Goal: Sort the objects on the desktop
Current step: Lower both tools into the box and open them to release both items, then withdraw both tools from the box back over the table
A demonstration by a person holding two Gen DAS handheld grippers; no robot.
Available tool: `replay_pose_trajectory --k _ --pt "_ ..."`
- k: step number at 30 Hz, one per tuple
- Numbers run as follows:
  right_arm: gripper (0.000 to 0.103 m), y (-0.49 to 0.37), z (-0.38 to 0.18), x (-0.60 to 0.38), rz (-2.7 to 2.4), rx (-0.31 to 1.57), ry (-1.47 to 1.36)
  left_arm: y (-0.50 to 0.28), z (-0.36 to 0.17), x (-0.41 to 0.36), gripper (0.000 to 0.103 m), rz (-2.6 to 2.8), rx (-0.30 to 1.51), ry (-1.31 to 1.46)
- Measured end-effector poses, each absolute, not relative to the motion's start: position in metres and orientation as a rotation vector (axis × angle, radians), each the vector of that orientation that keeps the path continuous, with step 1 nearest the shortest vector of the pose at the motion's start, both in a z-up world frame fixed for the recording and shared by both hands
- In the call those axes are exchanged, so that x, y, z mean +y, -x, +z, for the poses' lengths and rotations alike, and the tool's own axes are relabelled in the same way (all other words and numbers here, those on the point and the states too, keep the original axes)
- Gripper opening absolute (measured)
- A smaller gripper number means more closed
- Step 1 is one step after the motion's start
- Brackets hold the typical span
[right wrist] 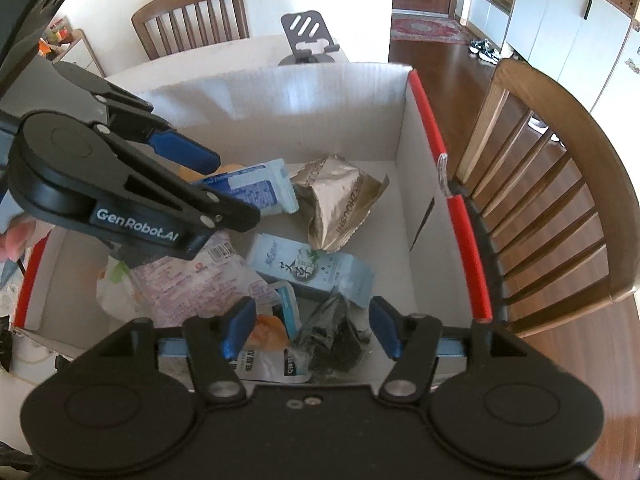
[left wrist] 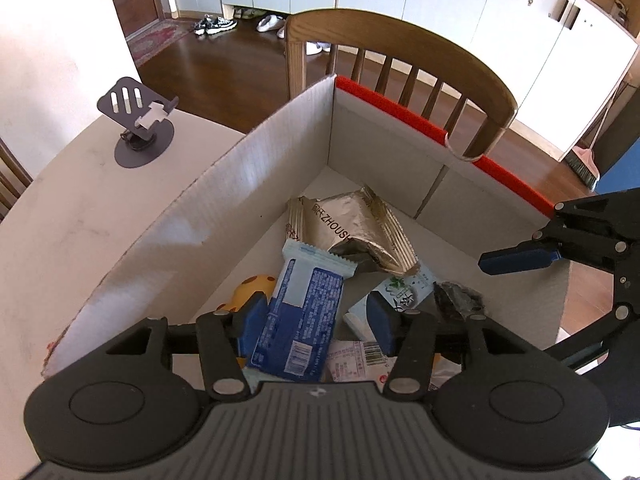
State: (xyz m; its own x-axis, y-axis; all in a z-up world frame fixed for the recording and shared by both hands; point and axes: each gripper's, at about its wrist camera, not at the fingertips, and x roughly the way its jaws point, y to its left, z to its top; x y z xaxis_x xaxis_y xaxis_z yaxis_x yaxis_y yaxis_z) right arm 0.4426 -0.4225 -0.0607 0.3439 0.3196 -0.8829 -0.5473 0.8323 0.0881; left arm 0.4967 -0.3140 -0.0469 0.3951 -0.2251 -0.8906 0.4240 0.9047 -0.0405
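A white cardboard box [left wrist: 224, 196] with a red-edged rim [right wrist: 460, 216] holds several snack packets. My left gripper [left wrist: 316, 316] is open above the box, with a blue and white wrapper [left wrist: 300, 312] lying between its fingers, apparently loose. A gold foil packet [left wrist: 352, 232], a pale tea packet [left wrist: 404, 288], a crumpled black bag [left wrist: 460, 300] and a yellow spotted toy [left wrist: 252, 288] lie below. My right gripper [right wrist: 312, 328] is open over the black bag [right wrist: 332, 336], beside the tea packet [right wrist: 312, 268] and the gold packet [right wrist: 340, 196].
A dark phone stand [left wrist: 140, 124] stands on the beige table [left wrist: 60, 220] left of the box. A wooden chair [left wrist: 404, 64] sits right behind the box's far wall. The left gripper also shows in the right wrist view [right wrist: 200, 168].
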Motion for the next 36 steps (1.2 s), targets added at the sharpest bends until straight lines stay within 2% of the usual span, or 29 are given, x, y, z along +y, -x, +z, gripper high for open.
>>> replay_pose_trajectory --k 7,11,28,29,30,32,36 --pt "0.062 -0.435 -0.047 -0.427 0.580 1.057 0.236 -0.483 -0.032 -0.309 0.054 -0.423 1.075 -0.185" --pt "0.062 -0.429 -0.039 -0.428 0.595 1.039 0.233 -0.474 -0.022 -0.307 0.061 -0.424 1.060 -0.176" --pt "0.066 -0.404 -0.008 -0.439 0.604 0.976 0.198 -0.430 0.008 -0.297 0.065 -0.468 1.005 -0.144" --pt "0.066 -0.402 -0.007 -0.439 0.604 0.971 0.196 -0.427 0.009 -0.295 0.067 -0.468 1.004 -0.143" --pt "0.067 -0.400 -0.005 -0.440 0.604 0.967 0.194 -0.424 0.011 -0.294 0.075 -0.470 1.004 -0.141" --pt "0.068 -0.398 -0.003 -0.440 0.608 0.963 0.189 -0.417 0.014 -0.290 0.082 -0.472 0.999 -0.136" --pt "0.069 -0.390 0.001 -0.439 0.609 0.954 0.182 -0.405 0.022 -0.282 0.082 -0.487 0.992 -0.114"
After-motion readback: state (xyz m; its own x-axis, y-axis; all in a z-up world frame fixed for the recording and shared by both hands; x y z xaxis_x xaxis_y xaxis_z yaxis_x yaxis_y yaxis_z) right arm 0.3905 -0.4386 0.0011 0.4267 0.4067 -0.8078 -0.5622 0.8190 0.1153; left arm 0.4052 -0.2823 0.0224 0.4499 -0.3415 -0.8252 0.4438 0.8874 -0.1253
